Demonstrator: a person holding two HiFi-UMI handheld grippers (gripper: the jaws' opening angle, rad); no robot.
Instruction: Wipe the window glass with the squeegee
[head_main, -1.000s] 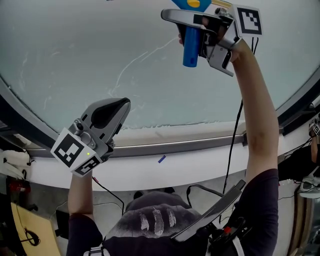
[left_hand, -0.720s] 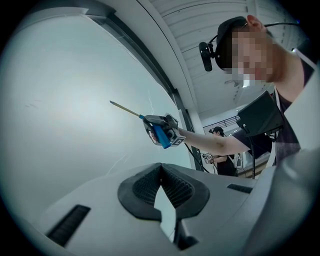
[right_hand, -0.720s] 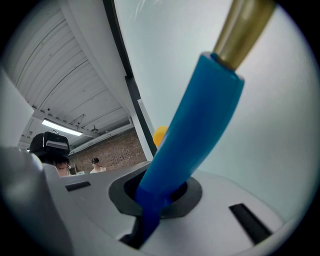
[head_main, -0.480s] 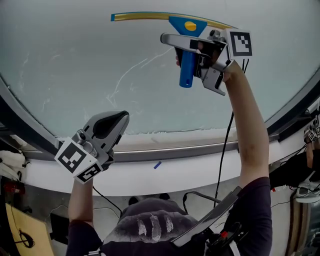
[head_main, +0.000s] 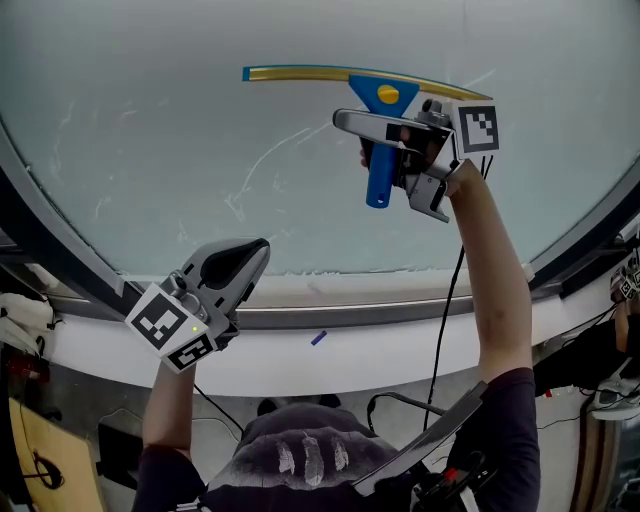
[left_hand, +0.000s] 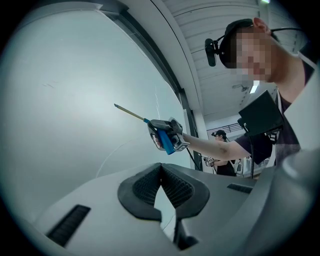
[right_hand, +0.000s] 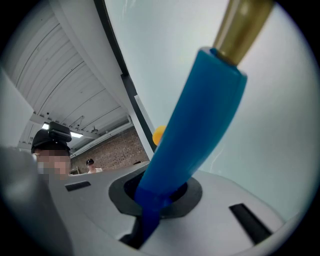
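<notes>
Overhead, the right tool (head_main: 392, 150) clamps the squeegee (head_main: 377, 180) by its blue handle, blade against the window glass (head_main: 140, 130); the left tool (head_main: 242, 258) has jaws together, empty

blue tape scrap (head_main: 319, 338) on white ledge (head_main: 400, 347) | black cable (head_main: 447, 320) crossing ledge | brick wall (right_hand: 111, 150) far back | bystander (right_hand: 90, 163) before it

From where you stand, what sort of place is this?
Probably an indoor workshop or test hall. Large window glass in a dark frame fills the view. A brick wall and a white panelled ceiling with a strip light show in the background. Loose cables trail past the sill.
</notes>
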